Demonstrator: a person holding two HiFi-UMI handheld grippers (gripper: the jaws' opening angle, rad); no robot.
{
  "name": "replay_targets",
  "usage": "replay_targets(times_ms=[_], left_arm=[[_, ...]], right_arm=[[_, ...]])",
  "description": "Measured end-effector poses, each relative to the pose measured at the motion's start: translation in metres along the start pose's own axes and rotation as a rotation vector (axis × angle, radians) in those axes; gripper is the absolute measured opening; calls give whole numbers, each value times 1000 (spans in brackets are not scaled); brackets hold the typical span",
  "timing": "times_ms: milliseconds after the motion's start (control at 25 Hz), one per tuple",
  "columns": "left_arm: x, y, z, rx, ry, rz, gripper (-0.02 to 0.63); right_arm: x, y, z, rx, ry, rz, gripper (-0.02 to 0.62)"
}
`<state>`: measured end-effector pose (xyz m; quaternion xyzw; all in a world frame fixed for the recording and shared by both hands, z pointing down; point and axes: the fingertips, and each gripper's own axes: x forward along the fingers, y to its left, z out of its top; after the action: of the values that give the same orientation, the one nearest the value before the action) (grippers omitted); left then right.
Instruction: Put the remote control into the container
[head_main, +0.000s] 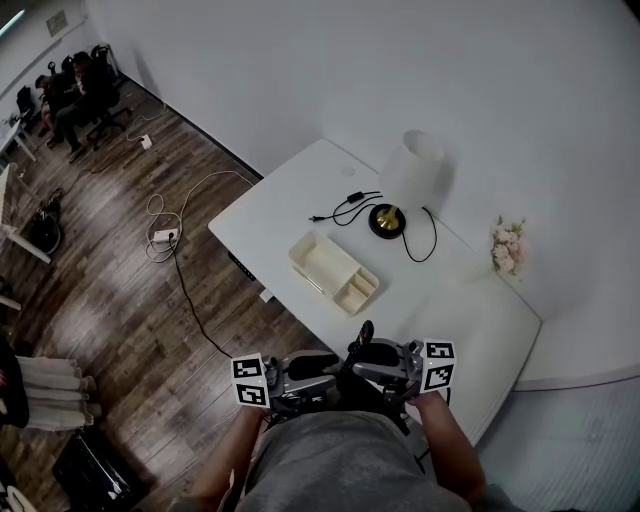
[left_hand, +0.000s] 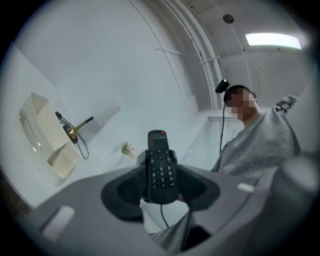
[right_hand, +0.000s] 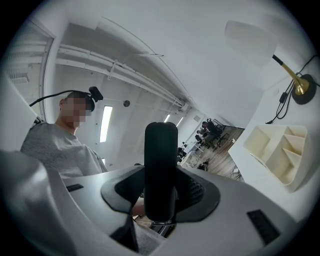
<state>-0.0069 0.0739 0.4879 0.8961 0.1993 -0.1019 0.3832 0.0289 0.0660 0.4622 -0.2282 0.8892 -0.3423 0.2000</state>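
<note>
the white table carried the cream divided container, well apart from both grippers. the left gripper and right gripper were each partly closed, clamping the black remote control between them by the table's near edge. an uneven handover risked twisting it loose and dropping it onto the wooden floor.

Nothing legible anywhere: the button marks on the remote control are too small.
</note>
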Motion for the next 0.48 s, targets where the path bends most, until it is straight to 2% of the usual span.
replay_targets(times_ms=[240,360,480], left_arm=[[-30,2,17,2,-105,76,118],[-45,6,26,7,-153,134,112],[-58,5,33,16,-197,186,59]], right_arm=[[5,-3,4,-9,12,-12,198],[9,-5,6,-7,31,-8,198],[14,-4,9,-4,48,-2,198]])
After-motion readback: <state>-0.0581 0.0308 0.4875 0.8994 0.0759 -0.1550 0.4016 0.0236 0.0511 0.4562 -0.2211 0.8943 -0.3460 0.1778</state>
